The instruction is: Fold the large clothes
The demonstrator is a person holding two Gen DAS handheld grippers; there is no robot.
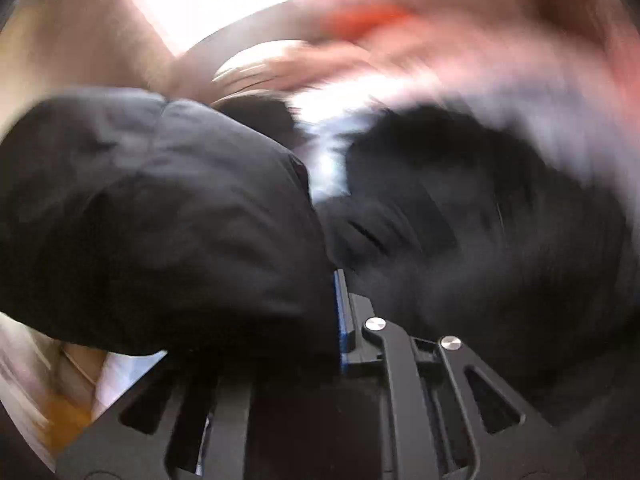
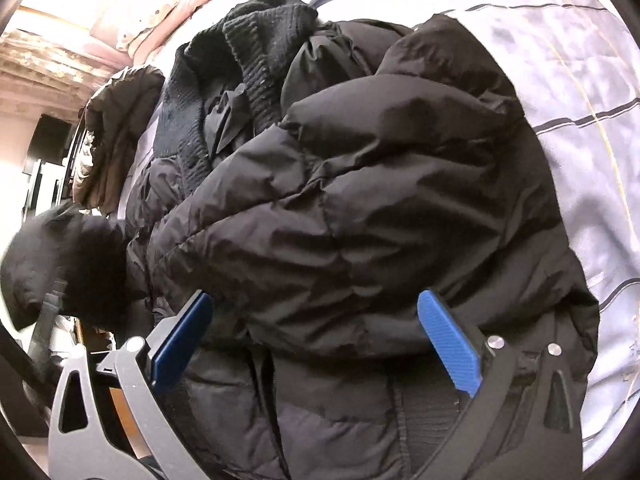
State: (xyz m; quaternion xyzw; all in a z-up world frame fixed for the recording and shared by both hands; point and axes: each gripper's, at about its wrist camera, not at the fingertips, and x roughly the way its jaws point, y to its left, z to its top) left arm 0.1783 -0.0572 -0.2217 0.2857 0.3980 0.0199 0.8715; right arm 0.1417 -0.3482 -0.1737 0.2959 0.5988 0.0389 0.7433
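**Black puffer jacket on the bed, one gripper clamped on it, the other spread above it**

Left wrist view: blurred. The left gripper has its fingers pressed together on a fold of the black puffer jacket, whose cloth bulges over them from 9 o'clock and hides the tips. More dark cloth fills 3 o'clock. Only this view shows the pinch; beyond it, at 12 o'clock, lie bright glare and pinkish smears too blurred to name.

Right wrist view: sharp. The right gripper holds its blue fingers spread wide, the jacket's quilted bulk between them, neither visibly pressing on it. The jacket covers the centre, with a black knitted garment at 12 o'clock. The striped bed sheet lies bare from 1 to 4 o'clock. At 9 o'clock the bed's edge drops away to the room.
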